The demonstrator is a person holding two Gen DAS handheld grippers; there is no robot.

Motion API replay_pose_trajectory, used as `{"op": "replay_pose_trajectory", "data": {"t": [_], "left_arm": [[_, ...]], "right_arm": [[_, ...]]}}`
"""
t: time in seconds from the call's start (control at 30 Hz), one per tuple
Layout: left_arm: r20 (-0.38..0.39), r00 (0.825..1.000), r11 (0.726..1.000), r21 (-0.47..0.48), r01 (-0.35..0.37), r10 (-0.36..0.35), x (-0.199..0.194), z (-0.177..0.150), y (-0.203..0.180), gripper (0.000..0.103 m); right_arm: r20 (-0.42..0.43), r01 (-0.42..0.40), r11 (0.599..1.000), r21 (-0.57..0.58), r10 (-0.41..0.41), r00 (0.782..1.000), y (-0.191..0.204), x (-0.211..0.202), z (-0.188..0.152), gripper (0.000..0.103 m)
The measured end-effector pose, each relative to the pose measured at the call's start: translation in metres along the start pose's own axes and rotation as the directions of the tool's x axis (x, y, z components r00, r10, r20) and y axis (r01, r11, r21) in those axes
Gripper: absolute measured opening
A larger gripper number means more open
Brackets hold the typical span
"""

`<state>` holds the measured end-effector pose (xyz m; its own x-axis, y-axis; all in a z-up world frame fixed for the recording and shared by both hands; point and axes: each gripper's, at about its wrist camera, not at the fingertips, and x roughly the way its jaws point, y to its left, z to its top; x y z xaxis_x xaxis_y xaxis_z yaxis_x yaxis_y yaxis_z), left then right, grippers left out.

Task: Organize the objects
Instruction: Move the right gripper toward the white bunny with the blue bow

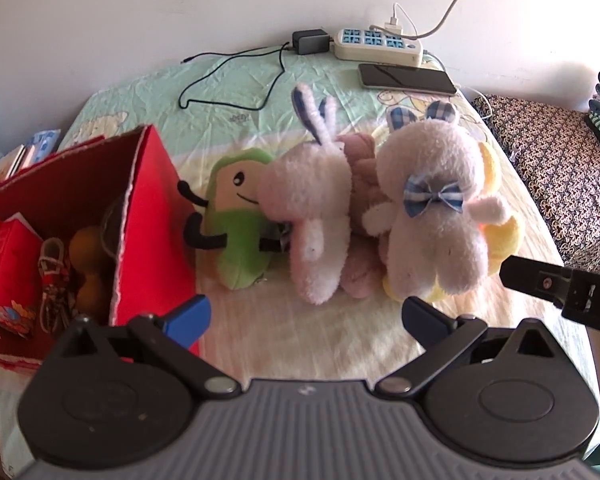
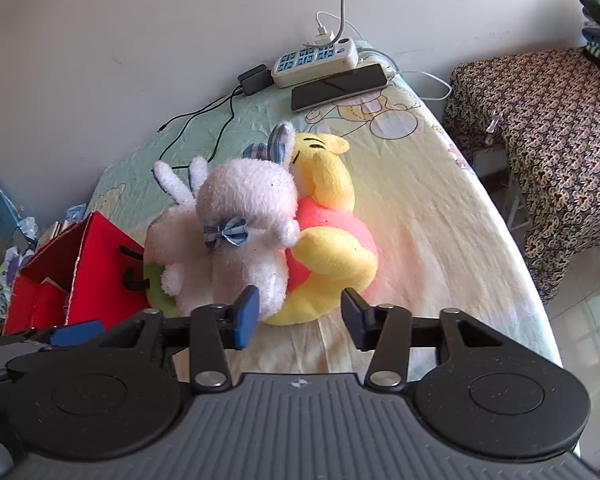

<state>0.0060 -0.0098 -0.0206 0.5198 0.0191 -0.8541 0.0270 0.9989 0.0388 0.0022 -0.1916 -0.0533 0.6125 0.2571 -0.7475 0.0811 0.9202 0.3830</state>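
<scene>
On the bench [image 1: 260, 320] covered with a cartoon cloth, a heap of soft toys sits beside a red box [image 1: 148, 216]: a green toy [image 1: 236, 216], two white bunnies [image 1: 432, 216] and a yellow bear [image 2: 332, 256]. Both grippers hang just before the heap, holding nothing. The left gripper [image 1: 306, 318] has its fingers wide open, and the right gripper [image 2: 300, 316] has them partly open.

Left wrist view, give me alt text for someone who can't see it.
A row of plush toys lies on a pastel bedsheet: a green plush, a pink rabbit and a white rabbit with a blue bow. The open, empty left gripper hovers in front of them. A red box holding small items stands at left; the right gripper's finger enters from the right.
</scene>
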Motion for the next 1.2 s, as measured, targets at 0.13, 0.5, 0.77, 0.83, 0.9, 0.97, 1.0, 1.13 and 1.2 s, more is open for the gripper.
{"op": "replay_pose_trajectory", "data": {"t": [0.13,0.5,0.77,0.83,0.9,0.97,1.0,1.13,1.2], "left_arm": [[-0.004,1.0,1.0,0.011,0.0,0.0,0.003,0.0,-0.004,0.102],[-0.027,1.0,1.0,0.027,0.007,-0.006,0.01,0.001,-0.007,0.102],[-0.038,0.999,0.999,0.031,0.013,-0.011,0.013,0.001,-0.008,0.102],[-0.038,0.999,0.999,0.034,0.016,-0.015,0.013,0.001,-0.008,0.102],[-0.038,0.999,0.999,0.035,0.02,-0.019,0.013,0.002,-0.008,0.102],[-0.036,0.999,0.999,0.037,0.023,-0.021,0.012,0.002,-0.009,0.102],[-0.036,0.999,0.999,0.038,0.025,-0.024,0.013,0.002,-0.009,0.102],[-0.031,0.999,0.998,0.045,0.037,-0.035,0.013,0.003,-0.011,0.102],[-0.02,0.999,0.997,0.063,0.049,-0.048,0.012,0.005,-0.012,0.102]], "right_arm": [[-0.001,-0.011,1.0,-0.004,0.011,1.0,0.0,0.0,0.0,0.047],[-0.019,-0.014,1.0,-0.012,0.014,1.0,0.002,0.006,0.0,0.047],[-0.03,-0.02,1.0,-0.012,0.02,0.999,0.004,0.009,-0.001,0.046],[-0.03,-0.022,1.0,-0.011,0.022,0.999,0.004,0.009,0.0,0.045],[-0.027,-0.024,1.0,-0.008,0.023,0.999,0.003,0.009,0.0,0.045],[-0.024,-0.025,1.0,-0.005,0.025,0.999,0.003,0.009,0.001,0.045],[-0.024,-0.027,1.0,-0.003,0.027,0.999,0.002,0.009,0.001,0.045],[-0.02,-0.033,0.999,0.002,0.033,0.999,0.001,0.009,0.003,0.045],[-0.013,-0.043,0.999,0.006,0.043,0.999,0.0,0.008,0.005,0.045]]}}
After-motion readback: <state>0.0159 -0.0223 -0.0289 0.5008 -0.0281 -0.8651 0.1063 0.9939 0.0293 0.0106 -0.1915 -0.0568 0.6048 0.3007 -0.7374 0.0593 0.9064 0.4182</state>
